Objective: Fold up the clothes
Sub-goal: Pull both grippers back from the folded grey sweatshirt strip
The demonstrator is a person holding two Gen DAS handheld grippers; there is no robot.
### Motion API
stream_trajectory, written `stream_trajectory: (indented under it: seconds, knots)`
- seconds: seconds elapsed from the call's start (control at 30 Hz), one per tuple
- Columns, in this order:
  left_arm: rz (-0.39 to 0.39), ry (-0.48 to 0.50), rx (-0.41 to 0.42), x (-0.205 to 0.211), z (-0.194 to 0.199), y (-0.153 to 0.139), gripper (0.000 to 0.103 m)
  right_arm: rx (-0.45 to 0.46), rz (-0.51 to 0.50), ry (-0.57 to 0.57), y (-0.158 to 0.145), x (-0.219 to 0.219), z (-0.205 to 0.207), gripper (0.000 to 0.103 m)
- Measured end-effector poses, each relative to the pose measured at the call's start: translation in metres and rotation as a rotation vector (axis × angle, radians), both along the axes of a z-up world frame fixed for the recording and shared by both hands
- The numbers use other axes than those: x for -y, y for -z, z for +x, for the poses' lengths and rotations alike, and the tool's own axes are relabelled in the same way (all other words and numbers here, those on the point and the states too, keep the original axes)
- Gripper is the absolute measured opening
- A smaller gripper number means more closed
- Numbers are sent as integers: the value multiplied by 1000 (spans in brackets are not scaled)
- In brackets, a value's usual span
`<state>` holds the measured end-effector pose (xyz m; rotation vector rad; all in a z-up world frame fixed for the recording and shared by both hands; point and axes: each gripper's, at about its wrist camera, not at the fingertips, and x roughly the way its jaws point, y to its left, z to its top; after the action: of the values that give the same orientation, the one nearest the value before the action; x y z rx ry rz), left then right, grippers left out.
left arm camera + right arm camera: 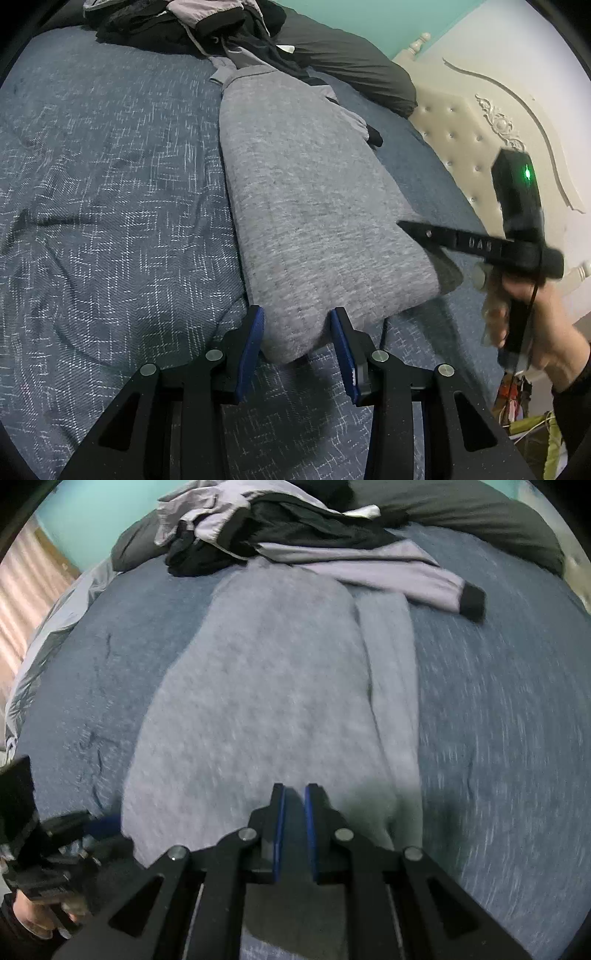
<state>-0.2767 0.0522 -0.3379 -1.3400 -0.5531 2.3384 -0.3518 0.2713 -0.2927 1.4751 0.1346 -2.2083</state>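
the grey garment (317,221) lies lengthwise on the blue bedspread (103,206), its far end touching the heap of dark and lilac clothes (192,26) near the dark pillow (354,62). the left gripper (297,334) is released, its blue pads spread on either side of the garment's near corner. the right gripper (294,823) hovers over the garment's near edge, jaws almost together with a thin gap and no cloth between them. the cream headboard (476,122) stands beyond the garment's right side.
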Motion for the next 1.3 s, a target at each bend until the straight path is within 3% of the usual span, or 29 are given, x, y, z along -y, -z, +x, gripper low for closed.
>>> stream_trajectory:
  seconds: [0.27,0.43,0.6,0.77,0.9,1.3]
  knots:
    - [-21,-1,-12,-1,32,-9,41,-34,43,177,0,-42,27,10]
    - [-18,-20,-13,-3,38,-11,41,-92,-96,167,-22,-45,48,10]
    - [-40,-40,-20,2,36,-15,41,-42,-32,147,-2,-33,58,10]
    - [-32,-91,-31,20,49,-30,41,-15,-30,273,11,-71,55,10]
    - [-23,-129,-40,35,64,-47,41,-21,-98,341,-13,-94,60,10]
    - [-29,-160,-66,44,95,-106,41,-58,-227,330,-77,-108,106,10]
